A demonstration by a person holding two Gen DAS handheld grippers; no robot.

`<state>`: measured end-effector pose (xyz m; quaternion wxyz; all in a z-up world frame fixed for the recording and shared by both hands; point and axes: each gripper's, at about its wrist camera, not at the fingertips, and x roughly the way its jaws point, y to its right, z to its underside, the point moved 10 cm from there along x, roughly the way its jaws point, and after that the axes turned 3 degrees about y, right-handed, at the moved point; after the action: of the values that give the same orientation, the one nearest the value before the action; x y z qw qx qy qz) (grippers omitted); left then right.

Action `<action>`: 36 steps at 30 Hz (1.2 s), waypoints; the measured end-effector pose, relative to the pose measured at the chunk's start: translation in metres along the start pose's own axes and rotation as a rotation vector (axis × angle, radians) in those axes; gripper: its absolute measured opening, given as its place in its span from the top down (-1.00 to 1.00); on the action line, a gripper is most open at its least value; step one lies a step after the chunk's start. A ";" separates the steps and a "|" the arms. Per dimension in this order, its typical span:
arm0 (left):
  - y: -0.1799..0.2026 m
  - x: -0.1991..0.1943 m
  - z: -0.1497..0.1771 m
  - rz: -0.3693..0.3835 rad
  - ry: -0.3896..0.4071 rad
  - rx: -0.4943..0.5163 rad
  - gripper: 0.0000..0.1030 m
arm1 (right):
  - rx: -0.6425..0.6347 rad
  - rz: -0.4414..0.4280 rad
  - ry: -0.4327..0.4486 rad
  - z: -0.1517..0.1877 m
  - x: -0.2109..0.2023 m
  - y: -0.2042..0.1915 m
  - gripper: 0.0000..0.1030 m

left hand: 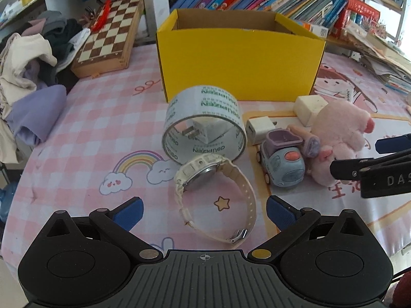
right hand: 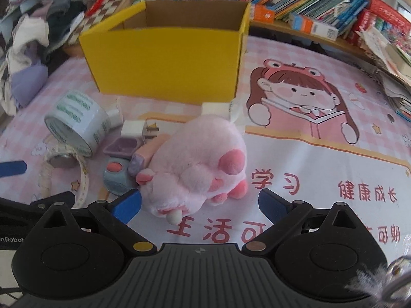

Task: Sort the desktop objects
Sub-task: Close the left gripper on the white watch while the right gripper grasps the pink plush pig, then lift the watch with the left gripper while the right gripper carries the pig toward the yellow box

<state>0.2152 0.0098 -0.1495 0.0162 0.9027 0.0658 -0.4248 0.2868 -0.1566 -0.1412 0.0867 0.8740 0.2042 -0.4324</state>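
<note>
**Desktop objects: watch and plush are nearest, box is behind**

Desktop objects lie in a cluster on the pink tablecloth [left hand: 84, 118], in front of the open yellow box [left hand: 239, 61], which I judge is where they go.

Your left gripper [left hand: 204, 211] is released, fingers wide apart, w/ the cream watch [left hand: 215, 192] lying between and just ahead of them. The watch leans on the tape roll [left hand: 204, 123], touching it. The strap is bendy and thin, so it will prob. flop if you pinch the strap; better take the watch case, which is stiff, or close across both sides of the strap loop. It looks light.

Your right gripper [right hand: 200, 204] is also released, its jaws standing either side of the pink plush toy [right hand: 197, 161]; left fingertip is touching or almost touching the plush, I cannot tell which. The plush is soft and light and will squash, so close fully on the body, not on a small foot.

Other items:
- toy car [left hand: 281, 165], hard plastic w/ wheels, may roll; it touches the plush.
- white charger [left hand: 259, 128], small, smooth, maybe slippery.
- tape roll: stiff, stands tilted on its edge, could roll when the watch is lifted.

Lift the watch slowly, bc the roll may move.
</note>
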 end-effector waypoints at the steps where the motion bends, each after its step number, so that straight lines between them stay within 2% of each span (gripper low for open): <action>1: 0.001 0.002 0.000 -0.002 -0.005 0.001 -0.98 | -0.014 -0.002 -0.013 0.001 0.003 -0.001 -0.92; 12: 0.003 0.020 0.003 -0.032 -0.054 -0.013 -0.84 | -0.078 -0.033 -0.025 -0.009 0.022 -0.002 -0.92; 19: 0.007 0.027 0.003 -0.016 -0.067 -0.010 -0.52 | -0.102 -0.055 -0.022 -0.013 0.029 -0.004 -0.87; 29: 0.005 0.025 -0.001 -0.019 -0.056 -0.028 -0.21 | -0.079 -0.077 0.007 -0.018 0.027 0.000 -0.53; 36: -0.001 0.017 -0.004 -0.024 -0.032 -0.052 -0.17 | -0.038 -0.077 0.034 -0.022 0.016 0.004 -0.47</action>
<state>0.2286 0.0131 -0.1598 0.0358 0.8942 0.0872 -0.4375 0.3126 -0.1486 -0.1407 0.0828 0.8709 0.2474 -0.4166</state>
